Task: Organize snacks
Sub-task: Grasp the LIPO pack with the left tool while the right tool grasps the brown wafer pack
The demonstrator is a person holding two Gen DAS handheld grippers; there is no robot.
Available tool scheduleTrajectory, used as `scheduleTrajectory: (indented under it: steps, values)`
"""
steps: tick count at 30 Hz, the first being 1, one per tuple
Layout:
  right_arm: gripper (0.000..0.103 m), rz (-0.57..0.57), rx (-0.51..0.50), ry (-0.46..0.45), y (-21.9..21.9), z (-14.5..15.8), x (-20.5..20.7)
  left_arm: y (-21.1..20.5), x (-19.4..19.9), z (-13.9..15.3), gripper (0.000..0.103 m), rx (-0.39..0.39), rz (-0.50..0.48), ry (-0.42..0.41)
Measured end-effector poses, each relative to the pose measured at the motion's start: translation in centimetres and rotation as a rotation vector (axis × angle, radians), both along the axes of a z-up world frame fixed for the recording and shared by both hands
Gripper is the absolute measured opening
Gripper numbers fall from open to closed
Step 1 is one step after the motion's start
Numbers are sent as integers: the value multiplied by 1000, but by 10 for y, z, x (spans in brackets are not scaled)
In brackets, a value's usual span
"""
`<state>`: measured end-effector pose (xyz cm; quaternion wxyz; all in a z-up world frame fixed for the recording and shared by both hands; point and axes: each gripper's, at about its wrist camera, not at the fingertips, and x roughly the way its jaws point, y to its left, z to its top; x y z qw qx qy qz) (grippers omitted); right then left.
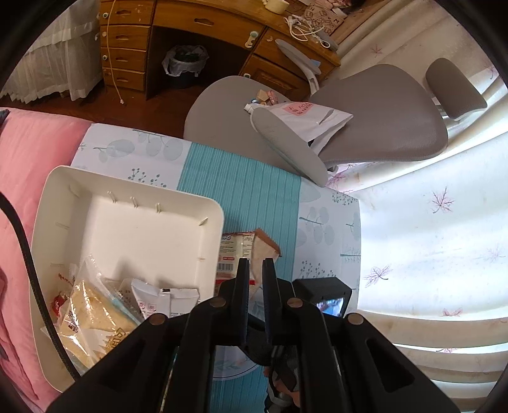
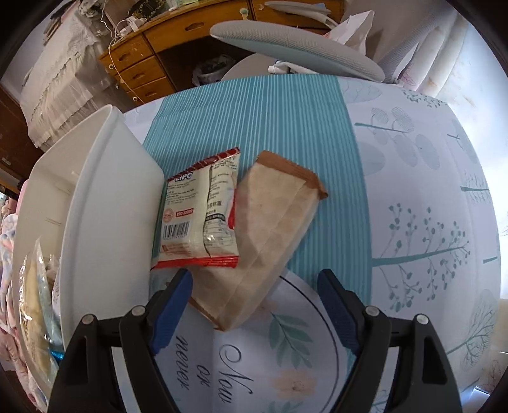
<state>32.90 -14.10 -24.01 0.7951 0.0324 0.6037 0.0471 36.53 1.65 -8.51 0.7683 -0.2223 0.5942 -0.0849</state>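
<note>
A white tray (image 1: 203,228) sits at the table's left; a few wrapped snacks (image 1: 95,311) lie in its near corner. A red-and-white snack packet (image 2: 200,213) lies on the table against the tray's outer wall (image 2: 111,197). A beige paper snack pack with a brown end (image 2: 270,222) lies beside it, partly under it. My right gripper (image 2: 254,282) is open, its fingers either side of the beige pack's near end, just above the table. My left gripper (image 1: 255,267) is shut and empty, held high over both packs (image 1: 235,251), with the right gripper's body below it.
The table has a teal-striped and leaf-print cloth (image 2: 412,190). A grey office chair (image 1: 365,111) with a white bag on its seat stands at the far edge. A wooden desk (image 1: 197,19) and a bin are behind it. Pink bedding (image 1: 28,165) lies left of the table.
</note>
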Motion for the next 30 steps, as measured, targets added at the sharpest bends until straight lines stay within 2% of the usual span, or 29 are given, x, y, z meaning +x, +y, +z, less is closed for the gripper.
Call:
scheduleTrajectory:
  steps: [9,12,14,17,22,23,24,26,30]
  values:
    - [81,-4,-68,-15,20,-6,12,12,-4,-4,9,10,17,15]
    - [71,6,-141,-17,27,-8,14,14,-6,-5,10,14,20,23]
    - [60,25,-162,-34,27,-7,12,15,-7,-7,12,12,22,27]
    - [59,38,-154,-26,22,-6,11,11,-7,-10,16,12,16,37]
    - [58,3,-129,-13,-3,-3,8,-11,-5,-21,29,8,-21,61]
    - [58,-17,-110,-6,-12,-1,5,-15,-4,-23,35,13,-29,67]
    - [58,-30,-93,-1,-19,0,3,-22,-2,-26,45,21,-40,73]
    - [58,-52,-62,7,-30,2,0,-36,-1,-32,57,45,-63,77]
    - [58,-97,-12,23,-59,6,-12,-69,4,-48,59,103,-111,93]
